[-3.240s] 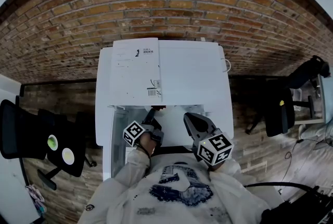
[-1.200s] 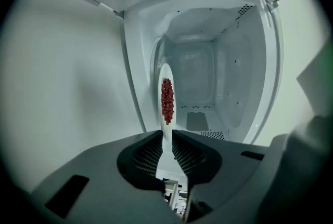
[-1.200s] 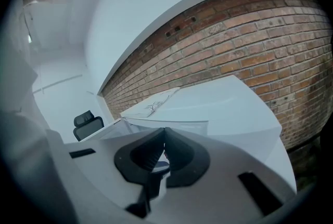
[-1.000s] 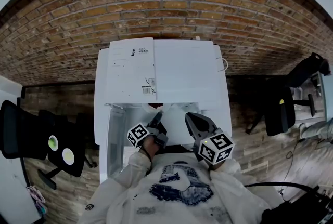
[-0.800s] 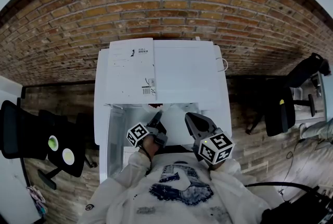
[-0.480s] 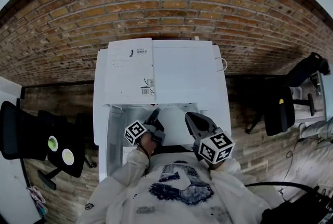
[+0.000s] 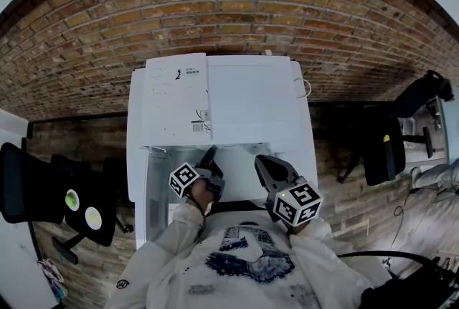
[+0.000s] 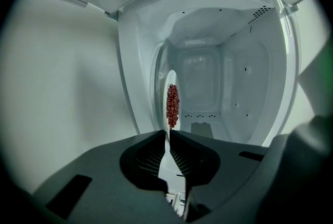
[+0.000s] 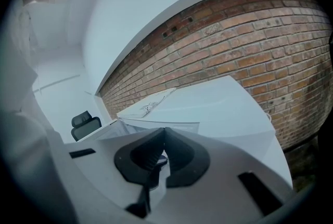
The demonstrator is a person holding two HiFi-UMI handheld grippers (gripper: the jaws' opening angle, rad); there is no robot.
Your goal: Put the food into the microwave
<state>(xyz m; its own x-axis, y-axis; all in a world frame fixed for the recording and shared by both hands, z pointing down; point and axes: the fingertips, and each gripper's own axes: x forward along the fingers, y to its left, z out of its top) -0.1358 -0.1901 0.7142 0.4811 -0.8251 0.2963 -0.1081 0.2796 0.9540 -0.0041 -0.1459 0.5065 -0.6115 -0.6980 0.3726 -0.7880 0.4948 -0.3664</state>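
A white microwave (image 7: 251, 100) stands in front of me with its door (image 7: 154, 189) swung open to the left. The left gripper view looks into its empty pale cavity (image 8: 208, 88). My left gripper (image 8: 167, 133) is shut on the rim of a thin white plate (image 8: 167, 163), seen edge-on. A heap of red food (image 8: 172, 106) sits on it, just at the cavity's mouth. From the head view the left gripper (image 7: 209, 155) points into the opening. My right gripper (image 7: 267, 165) hangs to the right, before the microwave's front; its jaws (image 9: 165, 130) are shut with nothing held.
A printed sheet (image 7: 176, 96) lies on the microwave's top at the left. A brick wall (image 7: 229, 6) stands behind. One black office chair (image 7: 43, 186) stands at the left and another (image 7: 384, 150) at the right. A thin cable (image 7: 309, 89) loops at the microwave's right rear corner.
My left gripper has edged a little forward and left toward the microwave's opening, the plate still in it. The right gripper has stayed put.
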